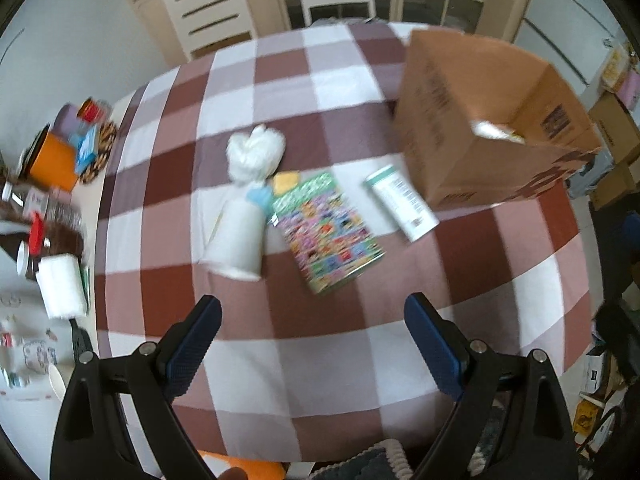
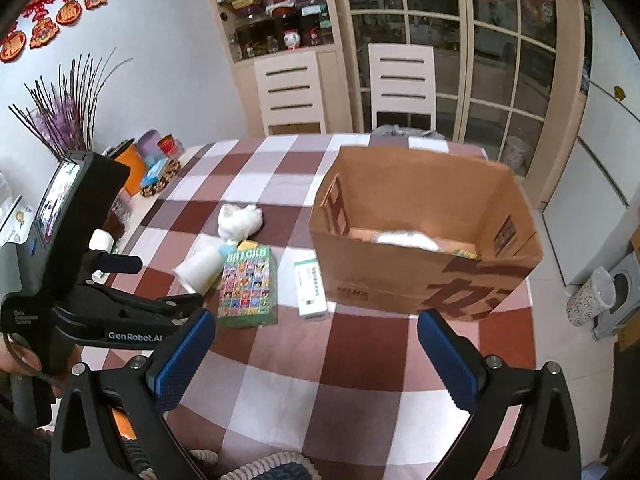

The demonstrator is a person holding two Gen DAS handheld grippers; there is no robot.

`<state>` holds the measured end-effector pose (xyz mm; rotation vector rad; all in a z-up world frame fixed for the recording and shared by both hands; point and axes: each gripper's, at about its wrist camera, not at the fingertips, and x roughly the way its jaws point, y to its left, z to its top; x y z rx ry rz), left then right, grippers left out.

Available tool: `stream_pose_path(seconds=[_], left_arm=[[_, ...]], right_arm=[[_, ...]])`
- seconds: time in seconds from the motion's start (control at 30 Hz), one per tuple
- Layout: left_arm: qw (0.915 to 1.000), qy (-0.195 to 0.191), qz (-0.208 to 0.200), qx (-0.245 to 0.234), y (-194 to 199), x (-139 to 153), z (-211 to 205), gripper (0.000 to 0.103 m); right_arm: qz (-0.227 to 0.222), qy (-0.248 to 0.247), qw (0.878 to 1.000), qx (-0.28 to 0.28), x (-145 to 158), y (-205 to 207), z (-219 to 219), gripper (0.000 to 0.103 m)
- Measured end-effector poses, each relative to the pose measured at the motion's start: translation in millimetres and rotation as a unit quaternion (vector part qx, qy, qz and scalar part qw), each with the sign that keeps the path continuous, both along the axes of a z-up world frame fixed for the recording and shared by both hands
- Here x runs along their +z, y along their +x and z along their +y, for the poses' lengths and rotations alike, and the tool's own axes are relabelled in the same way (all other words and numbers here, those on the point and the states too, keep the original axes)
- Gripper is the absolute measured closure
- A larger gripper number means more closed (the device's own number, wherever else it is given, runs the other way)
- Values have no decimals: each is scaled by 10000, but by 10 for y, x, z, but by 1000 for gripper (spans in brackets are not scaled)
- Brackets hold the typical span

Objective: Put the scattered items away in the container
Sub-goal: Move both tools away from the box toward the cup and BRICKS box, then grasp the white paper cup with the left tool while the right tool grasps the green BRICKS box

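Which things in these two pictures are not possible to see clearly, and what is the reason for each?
- Contents of the cardboard box: right wrist view, near wall hides most; only a white blur shows.
- Print on the white carton: left wrist view, motion blur; too small in the other view.
- Small yellow item: both views, partly under the bricks box.
- Clutter beside the tablecloth: left wrist view, blurred, cut by the edge.

Brown box [image 2: 404,216] — red-white checked tablecloth [image 2: 360,364]
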<state>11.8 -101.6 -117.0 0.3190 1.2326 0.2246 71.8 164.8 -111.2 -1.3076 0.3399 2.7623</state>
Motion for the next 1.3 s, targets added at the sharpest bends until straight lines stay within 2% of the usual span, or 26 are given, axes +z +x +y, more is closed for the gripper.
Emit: stream_pose_path(seconds=[0.17,0.33,0.5,0.57,0.67,0.83,0.93,1.03,1.13,1.17,1.3], left_arm=[[9989,82,314,342,-151,-303,427,9],[9935,91,790,814,-284,-720,952,9],[9913,150,772,1057,-307,-893,1327,9],[9924,175,656,1022,-260,-892,1401,9],[9967,85,299,752,-115,-786,1384,9],[9996,-71,-270,62,218,-601,1233,9],[9994,-169,-248,-188,450,-633,1194,9],[9998,-8,-19,-195,650,-787,1265,9],[9996,-56,159,-220,706,-909,1345,18],[9995,-139,198,-200,684,-939,1370,36],[9993,-369,41,-35,515,-893,1520,39]], right_arm=[[-319,-80,9993,184,-289,-75,-113,0],[-607,-1044,9919,404,-605,-122,-155,0],[-651,-1834,9801,379,-811,-175,-130,0],[-661,-2025,9769,195,-888,-202,-80,0],[-819,-1746,9812,-49,-1011,-260,-58,0],[-1030,-1355,9854,-2,-1128,-364,-152,0],[-1077,-1138,9876,127,-1149,-409,-241,0],[-1130,-998,9884,209,-1189,-450,-307,0],[-1186,-940,9882,218,-1230,-467,-328,0],[-1199,-917,9883,219,-1244,-471,-333,0],[-1170,-762,9898,299,-1330,-564,-410,0]])
